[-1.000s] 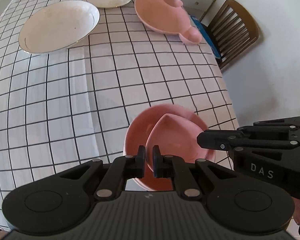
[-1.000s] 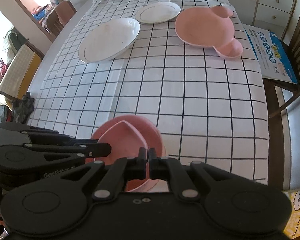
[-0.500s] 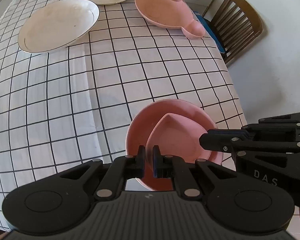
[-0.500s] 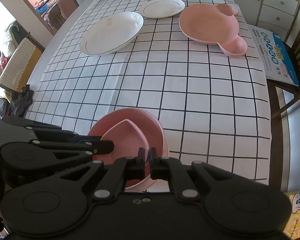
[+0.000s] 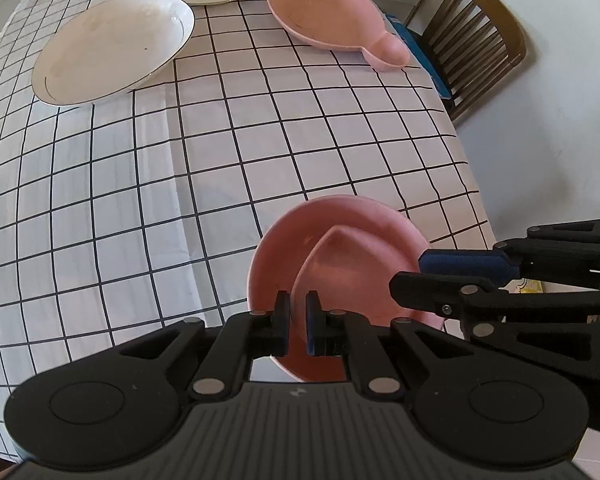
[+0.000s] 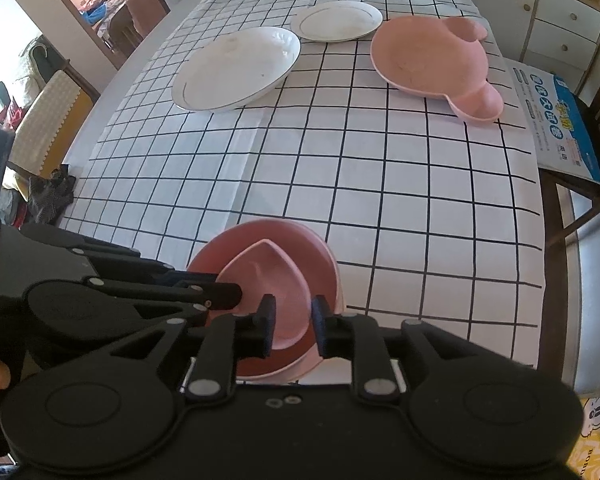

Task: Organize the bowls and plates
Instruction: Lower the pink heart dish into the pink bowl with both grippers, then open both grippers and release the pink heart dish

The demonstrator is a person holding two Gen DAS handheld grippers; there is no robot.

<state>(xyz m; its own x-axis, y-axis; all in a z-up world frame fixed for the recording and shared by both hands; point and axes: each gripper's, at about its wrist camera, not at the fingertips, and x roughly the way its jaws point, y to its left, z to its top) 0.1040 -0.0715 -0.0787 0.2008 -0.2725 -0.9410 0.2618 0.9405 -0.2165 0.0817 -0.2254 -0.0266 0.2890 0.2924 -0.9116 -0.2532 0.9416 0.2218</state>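
Bare checked tablecloth (image 5: 260,152) lies open between the near pink bowls (image 5: 340,256) and far plates (image 5: 112,48).

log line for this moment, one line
stage: nesting pink dishes | left gripper: shut on small dish rim | right gripper: jaws just opening, dish rim between | small dish in round bowl | white plates untouched

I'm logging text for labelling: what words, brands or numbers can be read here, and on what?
"BORD": cut-off letters on the yellow cartoon package at the picture's edge.
Blue-and-white box beside the table: print too blurred to read.
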